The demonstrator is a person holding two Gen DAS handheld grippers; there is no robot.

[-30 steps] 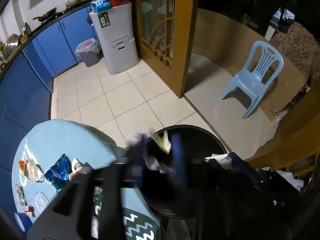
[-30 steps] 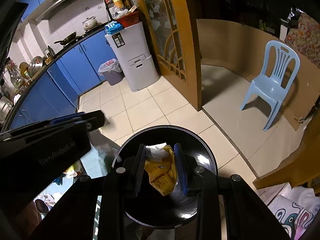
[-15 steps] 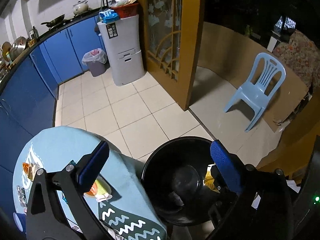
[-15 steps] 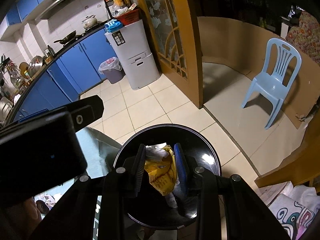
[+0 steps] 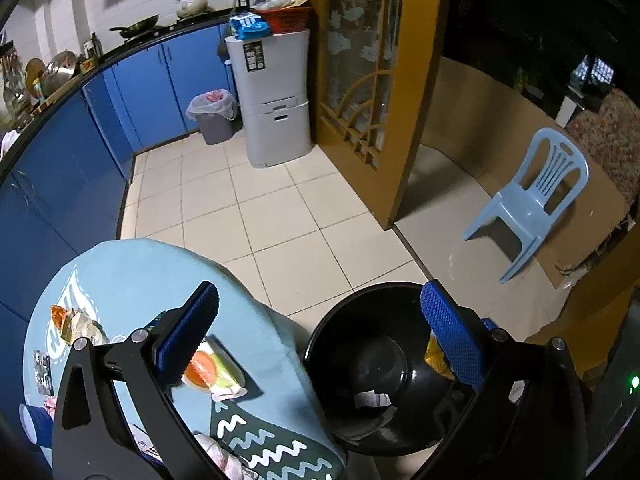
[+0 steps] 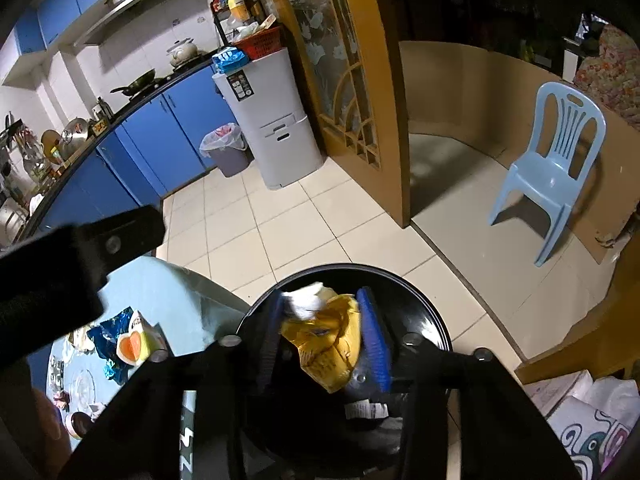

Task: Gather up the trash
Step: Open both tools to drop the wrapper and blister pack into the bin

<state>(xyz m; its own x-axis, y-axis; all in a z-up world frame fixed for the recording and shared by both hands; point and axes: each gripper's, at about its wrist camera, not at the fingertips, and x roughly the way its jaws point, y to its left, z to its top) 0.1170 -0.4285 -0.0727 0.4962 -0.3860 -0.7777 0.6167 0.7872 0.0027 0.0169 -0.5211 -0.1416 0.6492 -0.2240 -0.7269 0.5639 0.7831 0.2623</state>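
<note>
A black round trash bin (image 5: 320, 344) stands on the floor beside a light blue round table (image 5: 132, 272); it also shows in the right wrist view (image 6: 436, 320). My left gripper (image 5: 320, 320) is open and empty, spanning the table edge and the bin. A white scrap (image 5: 372, 399) lies in the bin. My right gripper (image 6: 324, 332) is shut on a yellow crumpled wrapper (image 6: 328, 344) with a white tissue (image 6: 304, 300), held over the bin. Trash lies on the table: an orange-and-yellow packet (image 5: 212, 372), a crumpled wrapper (image 5: 74, 322) and a blue foil wrapper (image 6: 110, 340).
A grey cabinet (image 5: 276, 100) and a small lined bin (image 5: 214, 116) stand against blue kitchen cupboards (image 5: 60, 168). A yellow wooden door frame (image 5: 404, 120) divides the rooms. A light blue plastic chair (image 5: 536, 200) stands to the right. Bags (image 6: 580, 412) lie at lower right.
My left gripper has opened and let its trash fall into the bin, then drawn back toward the table. My right gripper stays shut on the yellow wrapper over the bin.
</note>
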